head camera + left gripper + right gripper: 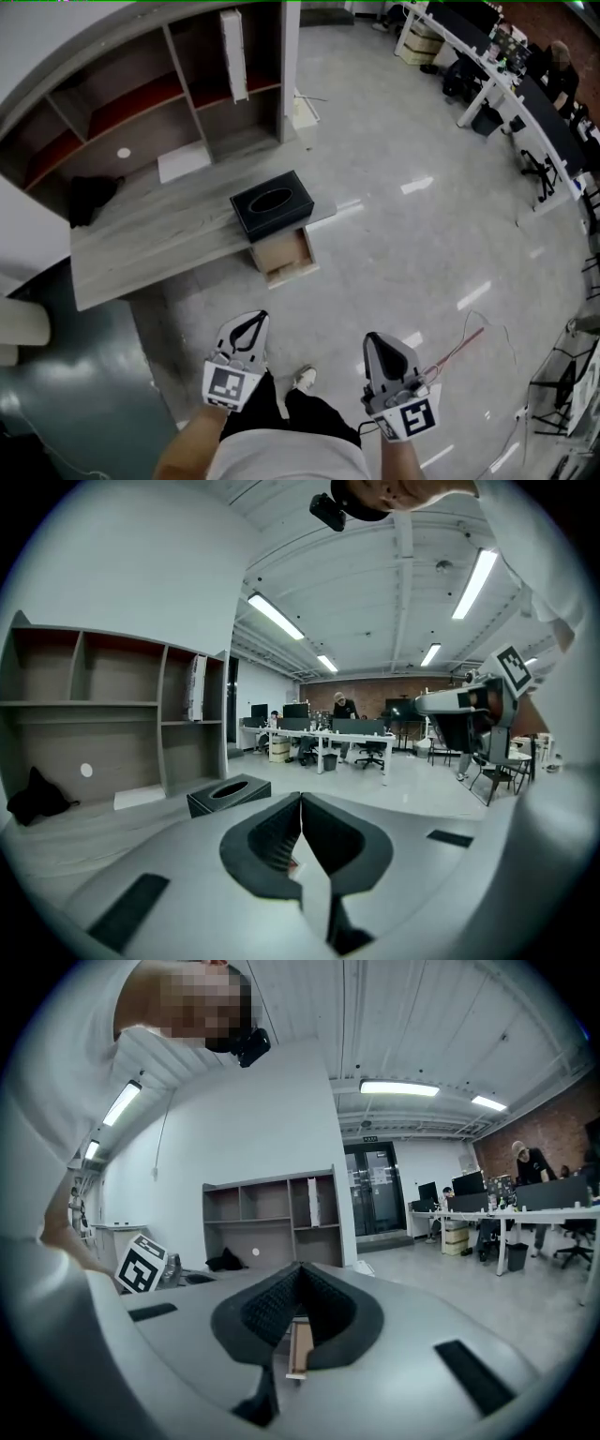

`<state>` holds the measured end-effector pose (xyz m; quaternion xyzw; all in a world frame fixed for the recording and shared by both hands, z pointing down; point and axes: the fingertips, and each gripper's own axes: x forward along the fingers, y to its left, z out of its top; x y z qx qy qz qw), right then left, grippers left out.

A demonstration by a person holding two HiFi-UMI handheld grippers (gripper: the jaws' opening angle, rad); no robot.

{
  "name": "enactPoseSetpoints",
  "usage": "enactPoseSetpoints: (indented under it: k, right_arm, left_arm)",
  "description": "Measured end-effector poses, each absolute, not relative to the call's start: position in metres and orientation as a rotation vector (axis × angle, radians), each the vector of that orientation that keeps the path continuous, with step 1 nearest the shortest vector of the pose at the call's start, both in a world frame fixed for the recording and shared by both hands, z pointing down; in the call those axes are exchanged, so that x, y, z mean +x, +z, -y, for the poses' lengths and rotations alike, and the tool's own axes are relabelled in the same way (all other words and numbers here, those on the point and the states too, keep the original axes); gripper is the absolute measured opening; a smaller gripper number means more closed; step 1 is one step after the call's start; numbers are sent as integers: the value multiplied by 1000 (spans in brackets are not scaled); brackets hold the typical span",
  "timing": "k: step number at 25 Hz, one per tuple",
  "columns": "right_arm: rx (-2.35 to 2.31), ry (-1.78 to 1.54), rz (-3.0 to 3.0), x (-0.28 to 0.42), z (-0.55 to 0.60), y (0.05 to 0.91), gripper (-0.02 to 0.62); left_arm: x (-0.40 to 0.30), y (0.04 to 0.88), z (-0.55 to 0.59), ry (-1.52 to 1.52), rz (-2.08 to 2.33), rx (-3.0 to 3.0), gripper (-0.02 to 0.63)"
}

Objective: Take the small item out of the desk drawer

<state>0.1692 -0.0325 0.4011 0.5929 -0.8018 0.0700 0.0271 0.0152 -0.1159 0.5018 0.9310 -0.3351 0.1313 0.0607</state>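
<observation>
The desk drawer [284, 255] stands pulled out under the grey desk [141, 239], and its light wood inside shows no item that I can make out. Both grippers hang low near the person's body, well short of the desk. My left gripper [246, 330] is shut with nothing between its jaws, which meet at the tips [301, 799]. My right gripper [380, 354] is shut and empty as well [300, 1267]. A strip of the wooden drawer [300, 1349] shows through the slit below its jaws.
A black tissue box [272, 202] [228, 792] sits on the desk just above the drawer. A shelf unit [141, 103] rises behind the desk, with a dark cloth [89, 197] at its left. Office desks and chairs [511, 75] line the far right across the shiny floor.
</observation>
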Motion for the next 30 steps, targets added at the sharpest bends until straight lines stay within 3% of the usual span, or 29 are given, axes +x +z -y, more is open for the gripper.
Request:
enactPoseSetpoints:
  k: [9, 30]
  right_arm:
    - [1792, 355, 2405, 161, 40, 462, 21]
    - [1773, 531, 2344, 171, 41, 573, 21]
  left_arm:
    - [32, 579, 136, 567, 912, 2797, 23]
    - [104, 792, 185, 1219, 647, 2805, 143]
